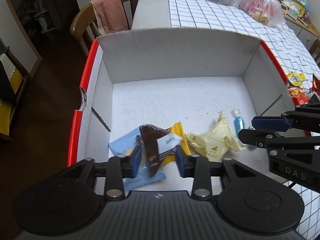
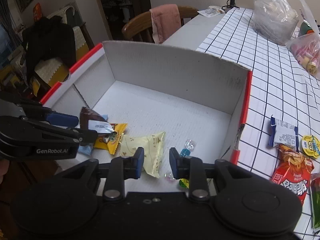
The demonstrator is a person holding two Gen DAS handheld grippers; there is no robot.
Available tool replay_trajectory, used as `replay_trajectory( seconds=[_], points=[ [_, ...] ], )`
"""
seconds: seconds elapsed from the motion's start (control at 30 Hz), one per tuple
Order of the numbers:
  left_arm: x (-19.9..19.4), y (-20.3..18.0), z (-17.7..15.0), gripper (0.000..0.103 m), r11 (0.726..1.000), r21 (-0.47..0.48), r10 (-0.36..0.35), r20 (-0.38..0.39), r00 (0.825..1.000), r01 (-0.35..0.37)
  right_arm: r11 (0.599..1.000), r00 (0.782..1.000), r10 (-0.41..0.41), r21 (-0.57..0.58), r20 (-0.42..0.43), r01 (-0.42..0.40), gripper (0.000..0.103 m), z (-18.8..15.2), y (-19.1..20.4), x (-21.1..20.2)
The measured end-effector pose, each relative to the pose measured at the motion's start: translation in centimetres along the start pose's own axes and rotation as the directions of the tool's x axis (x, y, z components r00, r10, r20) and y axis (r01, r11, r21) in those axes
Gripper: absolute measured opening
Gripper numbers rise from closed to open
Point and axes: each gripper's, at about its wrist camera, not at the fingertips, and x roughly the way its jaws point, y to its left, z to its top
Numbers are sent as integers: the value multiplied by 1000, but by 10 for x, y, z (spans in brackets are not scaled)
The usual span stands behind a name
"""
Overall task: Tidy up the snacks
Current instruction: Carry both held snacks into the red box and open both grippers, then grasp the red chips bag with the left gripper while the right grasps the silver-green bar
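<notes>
A white cardboard box (image 1: 176, 56) with red edges (image 2: 170, 68) holds several snacks. My left gripper (image 1: 158, 156) is open above the box's near edge. A brown packet (image 1: 152, 146) hangs blurred between its blue pads with a gap to the right pad. It lies over a light blue packet (image 1: 122, 144) and a yellow packet (image 1: 181, 136). In the right wrist view the left gripper (image 2: 86, 128) reaches in from the left by the brown packet (image 2: 90, 118). My right gripper (image 2: 156, 160) is open over a pale yellow packet (image 2: 148, 150), gripping nothing. A blue wrapped candy (image 2: 185, 152) lies just right.
On the checked tablecloth right of the box lie a red packet (image 2: 292, 172), a blue and white packet (image 2: 284, 134) and a round yellow cup (image 2: 311, 146). Plastic bags (image 2: 274, 16) stand at the table's back. A wooden chair with a pink towel (image 1: 108, 10) stands behind the box.
</notes>
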Motion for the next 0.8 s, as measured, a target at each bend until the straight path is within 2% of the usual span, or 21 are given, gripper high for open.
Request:
replay_trajectory(
  seconds=[0.03, 0.23, 0.33, 0.4, 0.5, 0.57, 0.63, 0.8],
  points=[
    [-3, 0, -1, 46, 1000, -3, -2, 8, 1000, 2, 1000, 1000, 2, 4, 7, -2, 29, 0, 0, -3],
    [-23, -1, -2, 48, 1000, -8, -19, 54, 998, 19, 1000, 998, 13, 28, 59, -15, 36, -1, -4, -26],
    [-33, -2, -3, 56, 1000, -9, -25, 84, 996, 26, 999, 996, 21, 40, 88, -24, 41, -2, -6, -39],
    [-40, -4, -4, 57, 999, -8, -33, 102, 994, 34, 998, 994, 27, 47, 107, -33, 44, -2, -7, -48],
    [-51, -8, -5, 57, 999, -3, -39, 132, 990, 40, 997, 990, 40, 54, 137, -48, 53, -4, -7, -61],
    [-59, -11, -6, 62, 999, 1, -44, 153, 987, 44, 997, 986, 49, 55, 160, -58, 64, -6, -7, -71],
    [-67, -15, -8, 67, 999, 0, -49, 178, 983, 49, 997, 982, 48, 52, 183, -58, 66, -8, -7, -80],
    [-82, -25, -10, 68, 998, 2, -66, 220, 973, 67, 997, 973, 49, 53, 227, -62, 75, -14, -12, -101]
  ],
)
